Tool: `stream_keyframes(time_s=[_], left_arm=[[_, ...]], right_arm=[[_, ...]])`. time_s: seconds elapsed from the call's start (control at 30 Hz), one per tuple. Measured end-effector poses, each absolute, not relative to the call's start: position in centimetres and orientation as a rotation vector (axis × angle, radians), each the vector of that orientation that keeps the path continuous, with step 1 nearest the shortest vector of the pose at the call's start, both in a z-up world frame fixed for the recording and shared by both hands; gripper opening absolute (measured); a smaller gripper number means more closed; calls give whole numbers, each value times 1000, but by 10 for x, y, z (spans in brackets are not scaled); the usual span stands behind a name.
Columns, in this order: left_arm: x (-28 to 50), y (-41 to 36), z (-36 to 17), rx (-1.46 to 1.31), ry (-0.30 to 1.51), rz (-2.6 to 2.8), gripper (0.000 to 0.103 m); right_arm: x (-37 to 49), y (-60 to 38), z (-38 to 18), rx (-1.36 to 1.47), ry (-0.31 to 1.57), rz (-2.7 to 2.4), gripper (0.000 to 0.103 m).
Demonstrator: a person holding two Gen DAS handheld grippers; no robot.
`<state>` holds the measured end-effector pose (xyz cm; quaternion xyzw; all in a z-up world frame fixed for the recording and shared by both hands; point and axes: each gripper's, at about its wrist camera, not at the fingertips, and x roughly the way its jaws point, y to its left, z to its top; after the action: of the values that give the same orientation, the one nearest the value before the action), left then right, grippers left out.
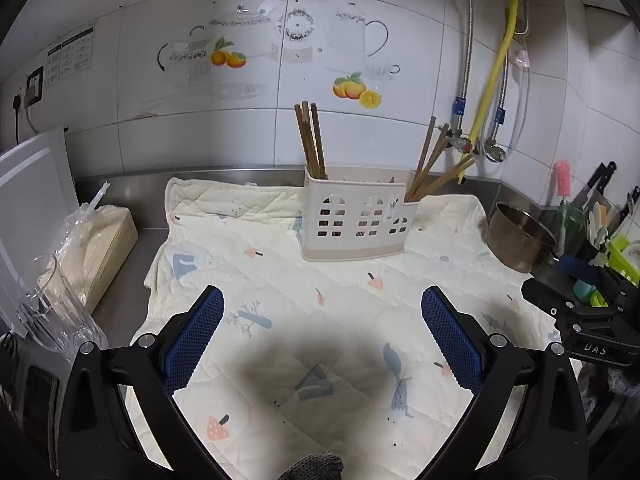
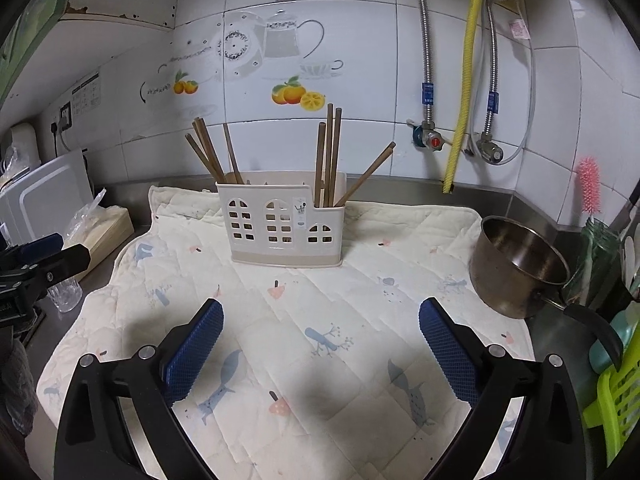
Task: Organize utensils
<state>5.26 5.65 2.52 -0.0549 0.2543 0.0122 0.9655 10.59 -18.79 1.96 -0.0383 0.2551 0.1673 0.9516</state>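
While the left gripper (image 1: 322, 334) hangs wide open and empty, thin, light, stiff chopsticks (image 1: 311, 140) stand in the caddy (image 1: 356, 216) on the quilted mat (image 1: 280, 280). Right view: the right gripper (image 2: 321, 334) also gapes empty; pinching their slippery upper shafts looks best.

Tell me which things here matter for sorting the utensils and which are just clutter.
For the job:
utensil caddy
left chopstick bundle
right chopstick bundle

Just lying about:
steel saucepan
drinking glass
pink bottle brush
tissue box
quilted mat
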Motion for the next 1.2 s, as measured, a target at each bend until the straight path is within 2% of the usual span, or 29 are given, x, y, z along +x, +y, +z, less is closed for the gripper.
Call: stream_keyframes(time_s=[1.2], left_arm=[[51,51,17,-87,533,27,98]], right_arm=[[103,-187,11,-79,544,344,95]])
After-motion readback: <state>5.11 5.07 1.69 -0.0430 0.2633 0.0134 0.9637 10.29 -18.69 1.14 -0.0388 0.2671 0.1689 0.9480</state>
